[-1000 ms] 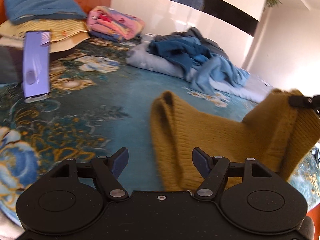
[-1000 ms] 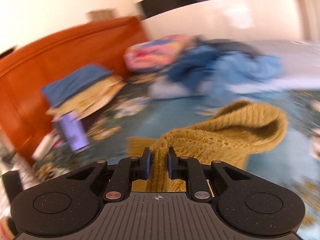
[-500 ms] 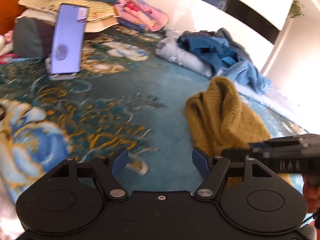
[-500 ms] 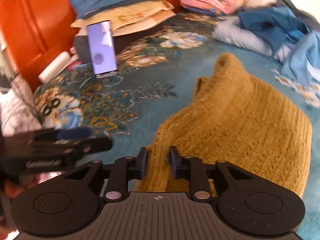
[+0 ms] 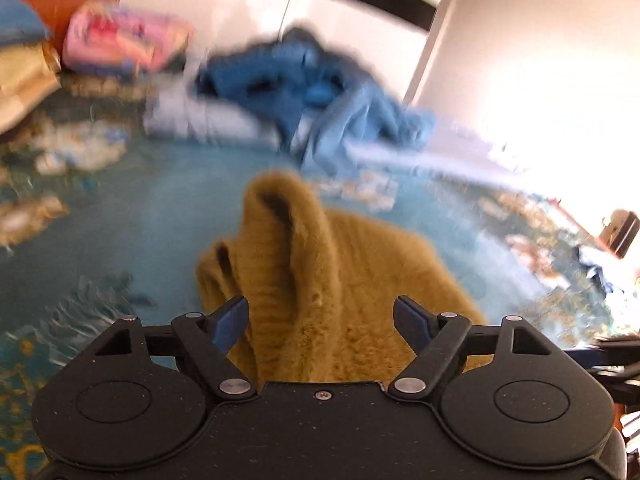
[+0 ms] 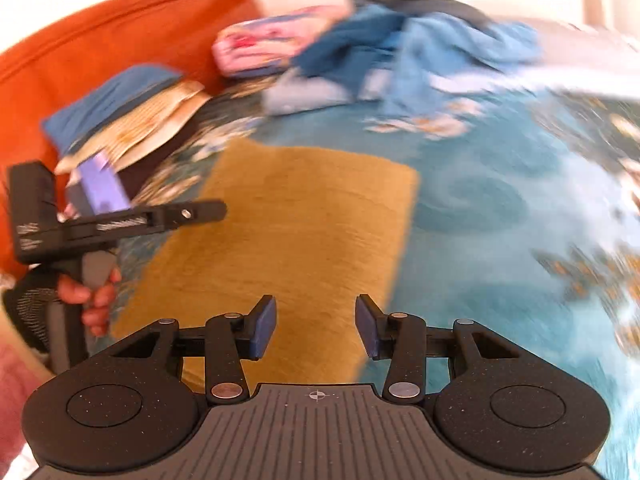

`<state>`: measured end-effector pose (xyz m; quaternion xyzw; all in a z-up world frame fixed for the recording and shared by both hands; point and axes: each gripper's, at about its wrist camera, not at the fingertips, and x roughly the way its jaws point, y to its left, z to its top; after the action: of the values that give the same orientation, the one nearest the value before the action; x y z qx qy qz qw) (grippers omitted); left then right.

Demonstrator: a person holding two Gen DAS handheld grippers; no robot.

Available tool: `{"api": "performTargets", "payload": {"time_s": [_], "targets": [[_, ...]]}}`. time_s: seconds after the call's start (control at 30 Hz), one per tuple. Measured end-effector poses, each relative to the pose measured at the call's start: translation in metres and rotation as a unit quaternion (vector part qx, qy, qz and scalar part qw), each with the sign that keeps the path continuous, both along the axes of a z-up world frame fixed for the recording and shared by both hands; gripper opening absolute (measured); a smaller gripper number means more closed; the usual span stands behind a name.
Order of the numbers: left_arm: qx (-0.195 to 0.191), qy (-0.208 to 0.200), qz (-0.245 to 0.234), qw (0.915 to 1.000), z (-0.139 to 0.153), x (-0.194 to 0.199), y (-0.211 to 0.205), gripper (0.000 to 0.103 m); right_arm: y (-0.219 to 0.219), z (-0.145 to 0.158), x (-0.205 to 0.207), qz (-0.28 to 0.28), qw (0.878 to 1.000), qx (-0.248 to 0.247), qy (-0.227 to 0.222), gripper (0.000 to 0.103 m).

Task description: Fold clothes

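**Both tools released over the mustard sweater**

The right tool (image 6: 316,326) is spread apart, gripping nothing, with the mustard sweater (image 6: 296,236) lying flat on the teal floral bed (image 6: 480,264) just ahead of and beneath its fingers. The left tool (image 5: 322,318) is likewise released; ahead of it a raised fold of the sweater stands between its fingers. Beyond both lies a blue clothes pile (image 5: 304,92).

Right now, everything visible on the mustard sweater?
The mustard sweater is a fuzzy ribbed knit lying on the teal floral bedspread. In the right wrist view it looks like a flat, roughly rectangular folded panel; in the left wrist view one edge stands up in a hollow fold. The left gripper and the right gripper are both open above it, gripping nothing. Motion blur hides finer detail.
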<state>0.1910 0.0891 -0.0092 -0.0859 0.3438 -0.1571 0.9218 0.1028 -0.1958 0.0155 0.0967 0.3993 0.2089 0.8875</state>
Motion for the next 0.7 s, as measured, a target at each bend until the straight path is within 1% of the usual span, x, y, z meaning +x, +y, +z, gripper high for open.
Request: {"api": "performTargets", "payload": {"time_s": [0.07,0.1,0.13,0.17,0.2,0.23,0.3,0.4,0.47,0.5,0.53,0.57,0.6,0.63,0.67,0.7], "targets": [[0.005,0.011,0.005,0.9999,-0.006,0.003,-0.003,0.069,-0.011,-0.004,-0.005,-0.015,1.0,0.001,0.001,0.04],[0.002,0.015,0.006,0.9999,-0.008,0.002,-0.002,0.064,-0.017,-0.006,-0.007,-0.019,1.0,0.001,0.002,0.04],[-0.003,0.018,0.007,0.9998,-0.01,0.001,-0.001,0.052,-0.022,-0.007,-0.008,-0.023,1.0,0.002,0.003,0.04],[-0.006,0.019,0.009,0.9998,-0.011,-0.001,0.0,0.041,-0.024,-0.009,-0.008,-0.026,1.0,0.004,0.005,0.04],[-0.007,0.018,0.011,0.9998,-0.011,-0.004,0.002,0.027,-0.024,-0.011,-0.008,-0.03,0.999,0.007,0.006,0.04],[-0.01,0.011,0.012,0.9998,-0.011,-0.008,0.003,0.015,-0.026,-0.013,-0.007,-0.032,0.999,0.012,0.008,0.04],[-0.02,-0.004,0.015,0.9997,-0.009,-0.015,0.006,0.012,-0.026,-0.017,-0.006,-0.03,0.999,0.021,0.012,0.04],[-0.062,-0.023,0.035,0.9972,0.001,-0.035,0.017,0.009,-0.02,-0.02,-0.005,-0.016,0.999,0.027,0.014,0.04],[-0.086,-0.035,0.045,0.9947,0.004,-0.053,0.027,0.009,-0.019,-0.02,-0.007,-0.006,1.0,0.029,0.011,0.045],[-0.088,-0.028,0.05,0.9945,-0.001,-0.057,0.03,0.009,-0.019,-0.019,-0.009,-0.003,0.999,0.031,0.009,0.046],[-0.089,-0.018,0.054,0.9944,-0.006,-0.059,0.032,0.01,-0.019,-0.02,-0.01,0.0,0.999,0.036,0.008,0.051],[-0.083,-0.005,0.059,0.9948,-0.014,-0.058,0.033,0.01,-0.019,-0.022,-0.009,0.003,0.999,0.042,0.011,0.054],[-0.075,0.009,0.064,0.9951,-0.022,-0.056,0.033,0.013,-0.019,-0.025,-0.008,0.005,0.999,0.047,0.015,0.054],[-0.08,0.006,0.068,0.9944,-0.022,-0.058,0.035,0.019,-0.018,-0.027,-0.008,0.008,0.998,0.052,0.019,0.054],[-0.089,0.0,0.071,0.9935,-0.021,-0.059,0.038,0.02,-0.016,-0.029,-0.007,0.009,0.998,0.055,0.026,0.054],[-0.097,-0.006,0.075,0.9924,-0.02,-0.061,0.041,0.03,-0.015,-0.032,-0.006,0.012,0.998,0.059,0.033,0.054]]}}
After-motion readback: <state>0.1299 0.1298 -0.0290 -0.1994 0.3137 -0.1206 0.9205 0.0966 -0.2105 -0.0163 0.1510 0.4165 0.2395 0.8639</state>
